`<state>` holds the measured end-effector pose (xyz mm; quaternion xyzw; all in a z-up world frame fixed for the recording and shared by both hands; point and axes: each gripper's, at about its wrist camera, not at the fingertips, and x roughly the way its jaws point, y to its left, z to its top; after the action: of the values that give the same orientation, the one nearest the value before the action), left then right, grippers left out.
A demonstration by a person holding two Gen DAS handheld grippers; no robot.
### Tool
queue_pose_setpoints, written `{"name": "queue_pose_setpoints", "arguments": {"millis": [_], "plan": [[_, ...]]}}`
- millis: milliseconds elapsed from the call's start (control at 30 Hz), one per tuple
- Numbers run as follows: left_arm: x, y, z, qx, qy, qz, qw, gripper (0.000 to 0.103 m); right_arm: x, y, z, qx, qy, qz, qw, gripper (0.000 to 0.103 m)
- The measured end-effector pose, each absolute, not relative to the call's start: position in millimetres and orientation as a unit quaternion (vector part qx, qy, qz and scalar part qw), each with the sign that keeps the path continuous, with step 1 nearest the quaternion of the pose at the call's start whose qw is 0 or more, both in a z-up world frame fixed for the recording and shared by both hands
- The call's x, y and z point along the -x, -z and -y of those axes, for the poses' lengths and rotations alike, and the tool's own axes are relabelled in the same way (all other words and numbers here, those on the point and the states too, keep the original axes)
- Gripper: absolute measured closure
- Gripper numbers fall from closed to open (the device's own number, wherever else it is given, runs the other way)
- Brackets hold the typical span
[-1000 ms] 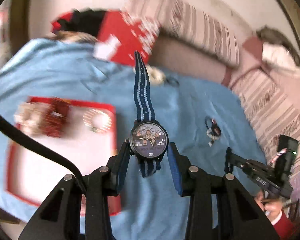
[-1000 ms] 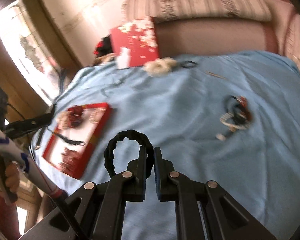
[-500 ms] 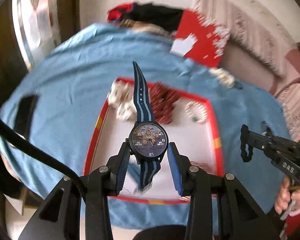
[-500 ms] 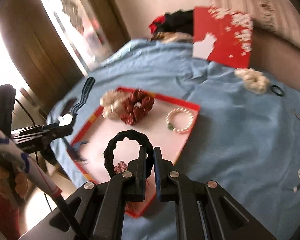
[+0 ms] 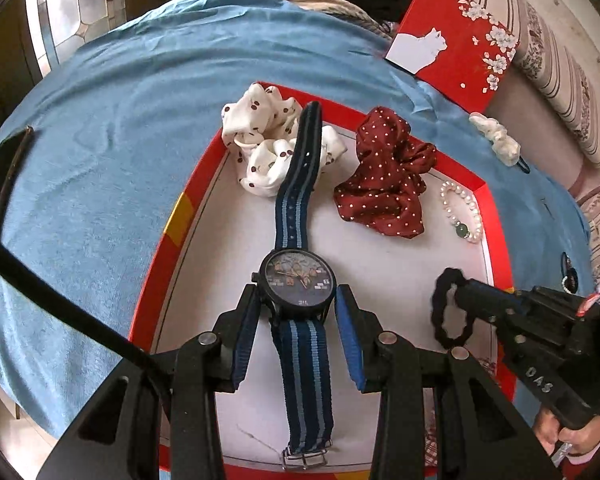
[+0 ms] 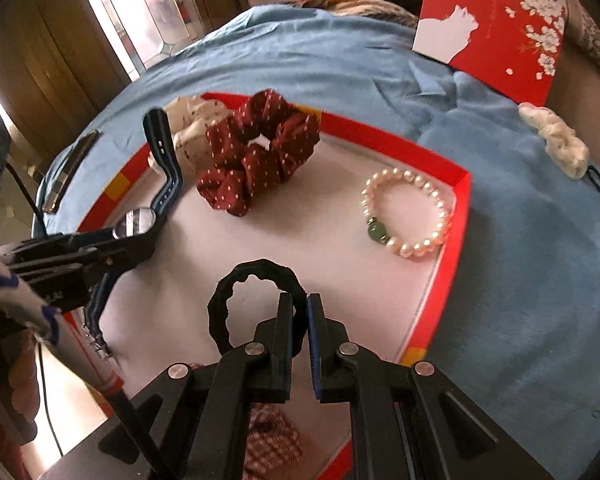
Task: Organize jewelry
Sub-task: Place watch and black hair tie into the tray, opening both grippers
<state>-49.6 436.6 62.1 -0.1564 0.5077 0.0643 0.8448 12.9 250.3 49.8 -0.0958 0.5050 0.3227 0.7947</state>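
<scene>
Left wrist view: the left gripper [image 5: 298, 312] was seen clenched partway on the round black case of a wristwatch with a blue striped fabric strap [image 5: 299, 286], held over the white floor of a shallow red-rimmed tray [image 5: 168, 236]. The strap end was draped toward a white cherry-print scrunchie [image 5: 260, 148].

Right wrist view: the right gripper [image 6: 300, 312] was pinched nearly closed on a black ruffled hair tie [image 6: 236, 300], above the same tray. A dark red dotted scrunchie [image 6: 260, 152] and a pearl bracelet with a green bead [image 6: 406, 212] were noted lying in the tray.
</scene>
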Motion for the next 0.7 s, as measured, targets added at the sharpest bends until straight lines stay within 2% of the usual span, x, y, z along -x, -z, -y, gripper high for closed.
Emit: {"name": "queue_pose_setpoints", "arguments": {"millis": [133,200,233,267,333,533,700], "plan": [[52,-65,-438,0.160,-0.069,-0.505,0.845,0.066,-13,-51,-256,0.108,-0.324,-0.496,0.798,0.093],[60,-75,-441,0.174,-0.066,-0.492,0.850,0.065,-11,-56,-253,0.110,-0.325,-0.492,0.800,0.087],[64,-80,-443,0.180,-0.066,-0.485,0.853,0.064,-9,-61,-250,0.110,-0.324,-0.486,0.804,0.080],[69,-87,-444,0.184,-0.067,-0.477,0.857,0.060,-7,-65,-248,0.109,-0.323,-0.481,0.808,0.073],[83,-101,-447,0.184,-0.080,-0.459,0.865,0.053,-5,-75,-239,0.104,-0.319,-0.471,0.816,0.065],[131,-124,-445,0.166,-0.162,-0.435,0.870,0.052,16,-101,-175,0.085,-0.301,-0.450,0.836,0.063],[162,-131,-416,0.168,-0.161,-0.429,0.873,0.052,40,-100,-93,0.066,-0.256,-0.453,0.851,0.063]]}}
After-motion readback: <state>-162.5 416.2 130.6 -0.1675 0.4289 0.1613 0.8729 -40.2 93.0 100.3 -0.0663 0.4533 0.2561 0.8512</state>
